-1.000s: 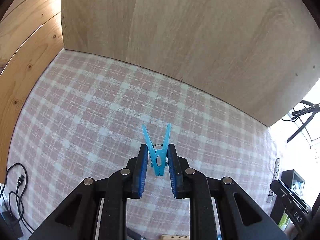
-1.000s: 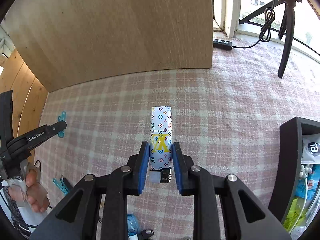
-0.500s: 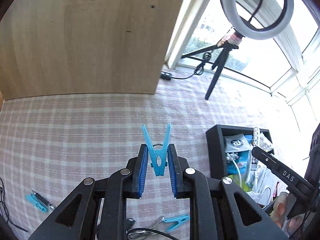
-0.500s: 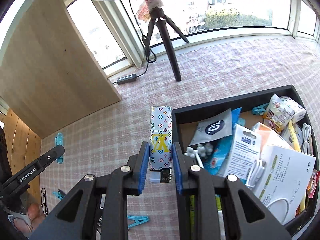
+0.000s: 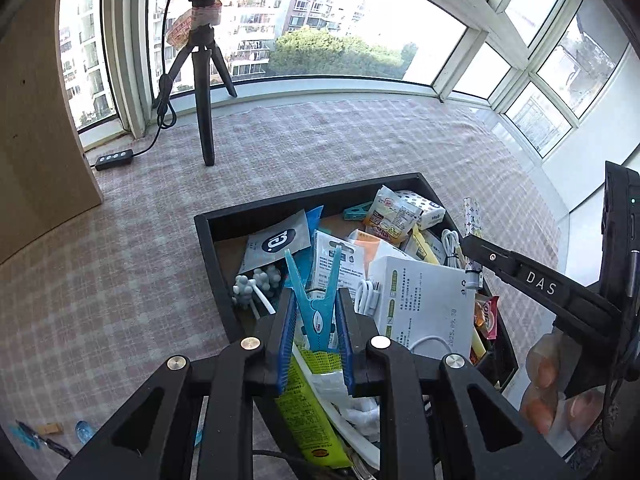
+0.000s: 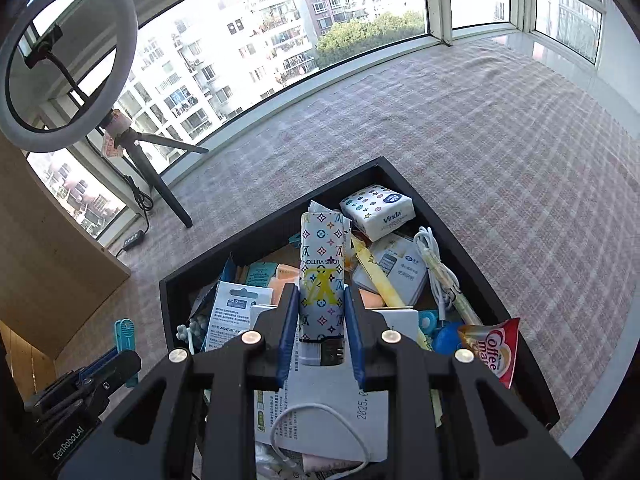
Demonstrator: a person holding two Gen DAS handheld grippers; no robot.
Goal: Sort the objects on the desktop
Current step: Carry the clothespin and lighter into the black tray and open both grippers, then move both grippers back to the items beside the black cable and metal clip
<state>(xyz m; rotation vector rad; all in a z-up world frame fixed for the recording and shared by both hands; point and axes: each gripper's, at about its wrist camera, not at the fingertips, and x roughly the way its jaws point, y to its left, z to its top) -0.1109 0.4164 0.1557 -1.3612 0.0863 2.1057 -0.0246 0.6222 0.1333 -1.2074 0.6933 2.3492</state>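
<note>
Both grippers have swung from the bare checked cloth and wooden panel to a position over the black rectangular storage tray (image 5: 208, 236), which now fills the near middle of each view. Left gripper (image 5: 316, 340), black arms with blue pads, pinches a light blue plastic clothespin (image 5: 316, 308) by its handle end; the clip's two prongs point away, spread in a V, above the tray's near left part. Right gripper (image 6: 322, 332) is pressed onto a white cylindrical lighter with a multicoloured monogram print (image 6: 322, 276), held lengthwise along the fingers, its dark metal head toward the camera; it hangs over the tray's middle. In the left view the right gripper shows at the right edge, lighter tip just visible. Tray is crowded: white paper sheet with green print and a date stamp (image 5: 424, 304), white coiled cable (image 6: 436, 268), patterned white tissue pack (image 6: 376, 212), red and white coffee creamer sachet (image 6: 492, 350), grey foil pouch with round logo (image 5: 278, 242), a teal clip (image 5: 356, 212) at the far wall. Tray sits on pink and white checked tablecloth (image 6: 500, 152). Far left: black tripod (image 5: 202, 100) carrying a white ring light (image 6: 64, 60), black power strip (image 5: 114, 158) beside a light wood panel (image 5: 36, 140). Loose small blue clips (image 5: 24, 436) lie on the cloth at near left.
</note>
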